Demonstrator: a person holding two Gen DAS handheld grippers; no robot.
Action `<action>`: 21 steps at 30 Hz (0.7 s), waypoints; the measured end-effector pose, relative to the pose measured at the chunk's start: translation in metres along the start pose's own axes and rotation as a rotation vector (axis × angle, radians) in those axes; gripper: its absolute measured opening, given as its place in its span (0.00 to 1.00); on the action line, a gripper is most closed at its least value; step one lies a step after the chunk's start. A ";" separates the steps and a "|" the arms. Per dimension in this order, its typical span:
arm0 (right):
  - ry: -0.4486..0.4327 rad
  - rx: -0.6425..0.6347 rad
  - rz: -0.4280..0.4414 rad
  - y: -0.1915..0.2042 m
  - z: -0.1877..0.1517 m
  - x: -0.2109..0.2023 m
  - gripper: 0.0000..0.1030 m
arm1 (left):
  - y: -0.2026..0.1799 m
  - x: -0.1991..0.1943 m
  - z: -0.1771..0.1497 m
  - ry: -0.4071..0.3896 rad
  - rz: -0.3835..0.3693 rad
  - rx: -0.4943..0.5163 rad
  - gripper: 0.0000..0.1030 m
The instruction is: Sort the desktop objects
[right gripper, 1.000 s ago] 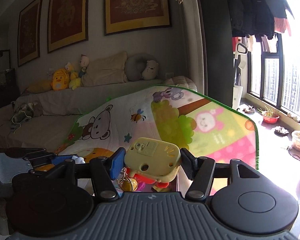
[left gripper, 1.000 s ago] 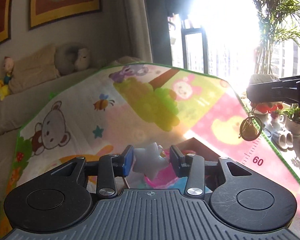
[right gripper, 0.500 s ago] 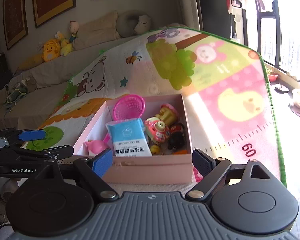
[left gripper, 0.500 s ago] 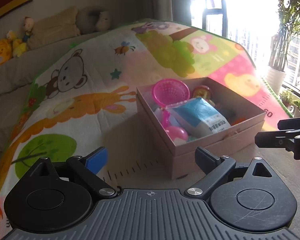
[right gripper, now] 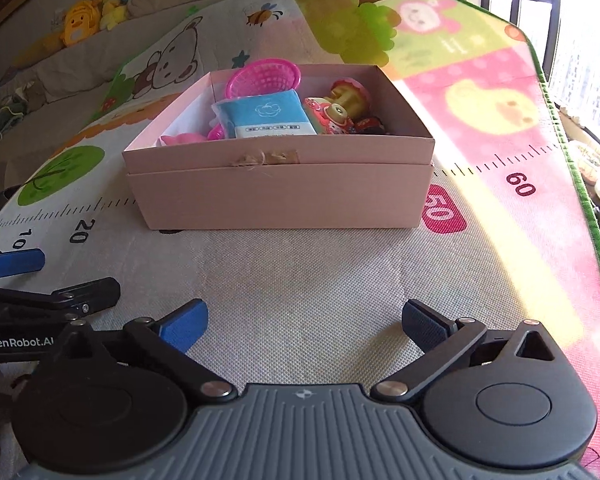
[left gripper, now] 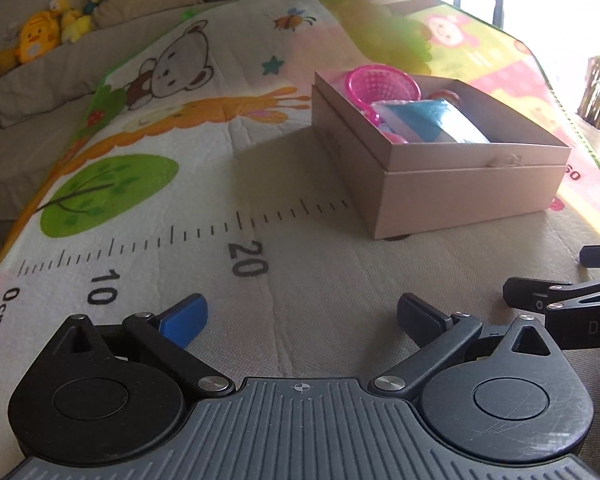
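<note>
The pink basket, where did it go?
The pink basket is in the far left corner of the pink box, right behind the blue packet, in the right wrist view.

**A cartoon play mat with one box on it**

A padded children's play mat (right gripper: 308, 280) with a green edge served as the work surface. It was printed with a bear, a giraffe, a green tree, a yellow chick on pink, and a black ruler scale running across it. Directly on the mat sat one open, pale pink cardboard box (right gripper: 280, 196), covering the scale between the marks twenty and fifty. The mat near the cameras was bare woven beige.
</note>
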State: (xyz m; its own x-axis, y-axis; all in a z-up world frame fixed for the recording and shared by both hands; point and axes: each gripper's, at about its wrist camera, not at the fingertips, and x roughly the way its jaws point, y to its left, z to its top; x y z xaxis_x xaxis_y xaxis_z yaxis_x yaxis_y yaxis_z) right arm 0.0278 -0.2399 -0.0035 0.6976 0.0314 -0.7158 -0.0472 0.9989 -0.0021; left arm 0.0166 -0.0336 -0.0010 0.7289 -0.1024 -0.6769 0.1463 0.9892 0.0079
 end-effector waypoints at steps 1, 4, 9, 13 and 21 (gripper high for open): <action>-0.003 -0.001 -0.003 -0.001 0.002 0.002 1.00 | 0.000 0.001 0.000 -0.001 0.002 -0.006 1.00; -0.033 0.012 -0.014 -0.005 0.009 0.011 1.00 | -0.001 0.003 0.001 -0.005 0.008 -0.010 1.00; -0.092 0.045 -0.061 -0.003 0.007 0.016 1.00 | 0.000 0.004 0.001 -0.007 -0.001 -0.015 1.00; -0.103 0.046 -0.059 -0.004 0.004 0.014 1.00 | 0.000 0.004 0.001 -0.007 -0.003 -0.016 1.00; -0.104 0.044 -0.060 -0.005 0.003 0.013 1.00 | 0.000 0.004 0.000 -0.007 -0.003 -0.017 1.00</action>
State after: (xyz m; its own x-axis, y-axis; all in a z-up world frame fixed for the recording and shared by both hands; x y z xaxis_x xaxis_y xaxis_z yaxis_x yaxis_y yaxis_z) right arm 0.0390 -0.2441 -0.0104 0.7690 -0.0272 -0.6387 0.0269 0.9996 -0.0103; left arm 0.0196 -0.0336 -0.0031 0.7334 -0.1060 -0.6715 0.1374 0.9905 -0.0063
